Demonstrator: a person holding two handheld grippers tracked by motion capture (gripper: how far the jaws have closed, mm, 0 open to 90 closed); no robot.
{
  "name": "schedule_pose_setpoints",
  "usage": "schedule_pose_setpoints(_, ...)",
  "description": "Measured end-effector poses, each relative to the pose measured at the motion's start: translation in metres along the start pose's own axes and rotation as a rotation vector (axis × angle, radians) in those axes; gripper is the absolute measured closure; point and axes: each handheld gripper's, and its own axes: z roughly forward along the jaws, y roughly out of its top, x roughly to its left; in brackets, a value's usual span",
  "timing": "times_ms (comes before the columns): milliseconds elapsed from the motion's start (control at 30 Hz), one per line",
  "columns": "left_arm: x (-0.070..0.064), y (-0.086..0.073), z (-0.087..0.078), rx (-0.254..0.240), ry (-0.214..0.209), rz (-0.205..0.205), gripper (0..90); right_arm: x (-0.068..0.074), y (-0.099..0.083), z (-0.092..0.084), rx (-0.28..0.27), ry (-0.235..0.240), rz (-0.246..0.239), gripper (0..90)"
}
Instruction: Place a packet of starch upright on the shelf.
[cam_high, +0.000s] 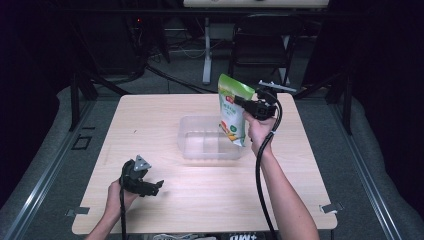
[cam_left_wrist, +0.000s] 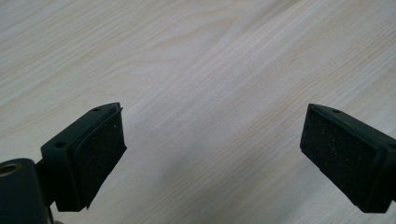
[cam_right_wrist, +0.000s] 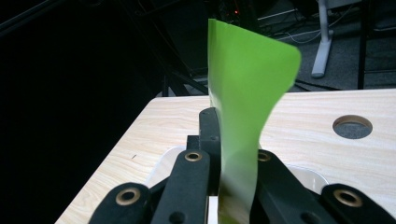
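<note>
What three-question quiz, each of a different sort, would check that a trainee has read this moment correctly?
1. True or false: the left gripper is closed on the green printed plastic pouch.
2. Multiple choice: the pouch hangs A) flat on the light wooden table, B) over the clear plastic rectangular container, C) beside the left gripper.
3. Fill in: the left gripper's fingers stand ____ above bare tabletop.

Key: 1 false, the right gripper clamps it near its top edge; 2 B; 3 open.
</note>
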Motion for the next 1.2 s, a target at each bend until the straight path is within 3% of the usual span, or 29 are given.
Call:
schedule_pose_setpoints(133,0.000,0.000,0.000,-0.001,0.001,-0.002,6.2,-0.003,-0.006,0.011,0.016,-0.023,-0.007,90.0)
schedule_pose_setpoints(633,0.001,0.000,0.000,0.000,-0.001,-0.001,6.2,-0.018,-0.032,0.032,0.057,-0.019,-0.020,90.0)
schedule_pose_setpoints(833,0.000,0.000,-0.001,-0.001,0.000,-0.001,6.2,-0.016,-0.036,0.031,0.073,-0.011,-0.058,90.0)
schedule_pose_setpoints(1200,0.000,0.000,-0.001,0.000,-0.005,0.002,6.2,-0.015,-0.048,0.025,0.117,-0.044,-0.160,89.8)
